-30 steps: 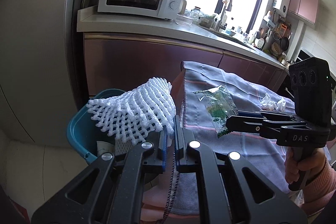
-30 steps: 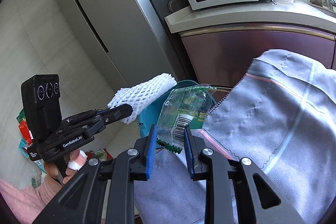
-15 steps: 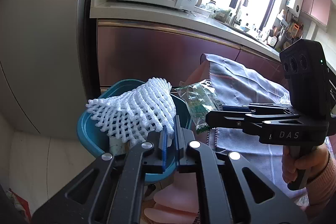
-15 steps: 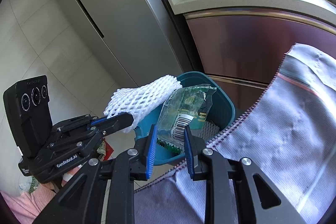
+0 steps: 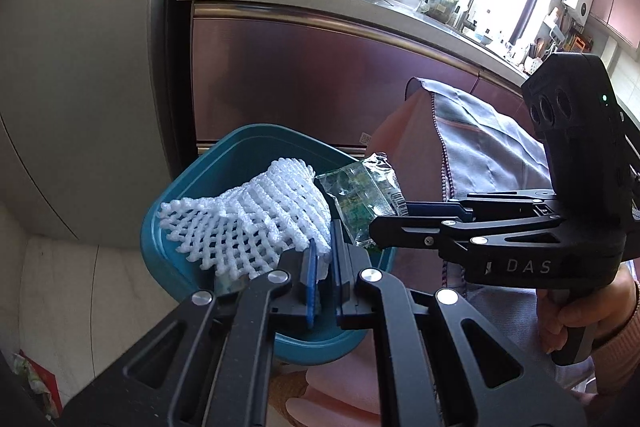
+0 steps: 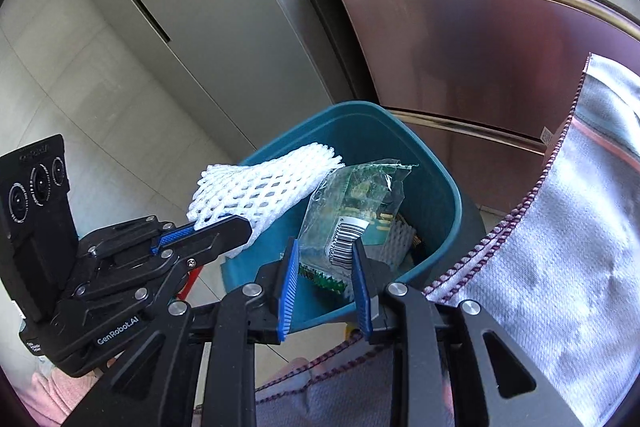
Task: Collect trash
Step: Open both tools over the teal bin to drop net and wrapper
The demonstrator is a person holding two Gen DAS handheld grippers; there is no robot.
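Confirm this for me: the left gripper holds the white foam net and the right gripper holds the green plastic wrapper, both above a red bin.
One detail is wrong: the bin is teal, not red, as the right wrist view shows plainly. The rest stands: the left gripper is shut on the white foam net, and the right gripper is shut on the green plastic wrapper, both above that bin.

Above the teal bin (image 6: 448, 187), the right gripper (image 6: 326, 269) pinched a clear wrapper (image 6: 352, 203); the left gripper (image 6: 224, 229) clamped white foam netting (image 6: 260, 187).
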